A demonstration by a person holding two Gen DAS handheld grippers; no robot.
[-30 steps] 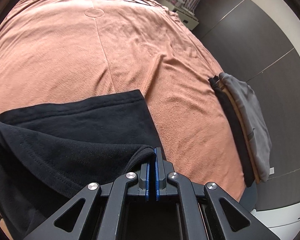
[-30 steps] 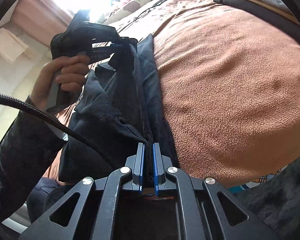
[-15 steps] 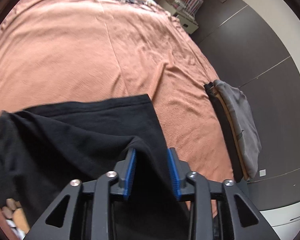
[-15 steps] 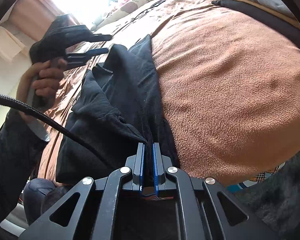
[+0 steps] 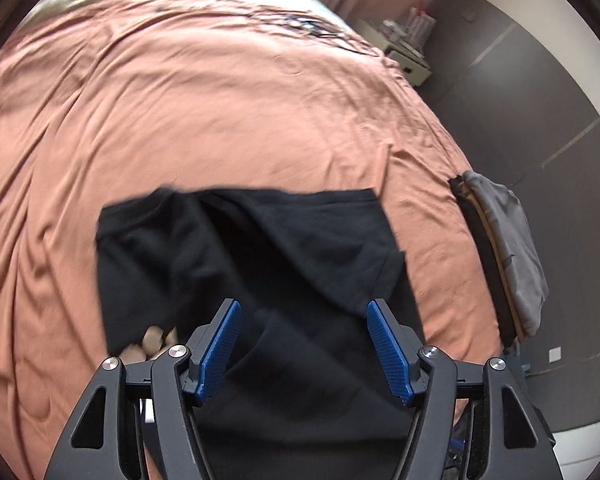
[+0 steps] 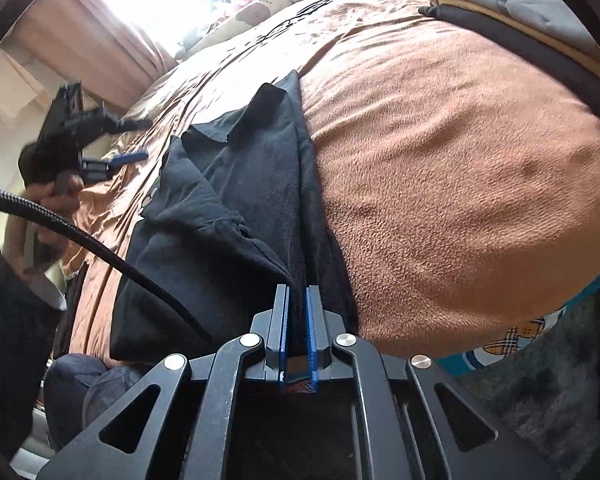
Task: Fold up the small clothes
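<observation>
Home bedroom: blanket-covered bed, curtains, nightstand.

garment: black | bedspread: salmon-orange | claw pads: blue (textured)

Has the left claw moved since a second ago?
Yes. In the right wrist view the left claw has let go of the black shirt and pulled back leftward, toward the curtain; its jaws are opening, with nothing between them.
</observation>
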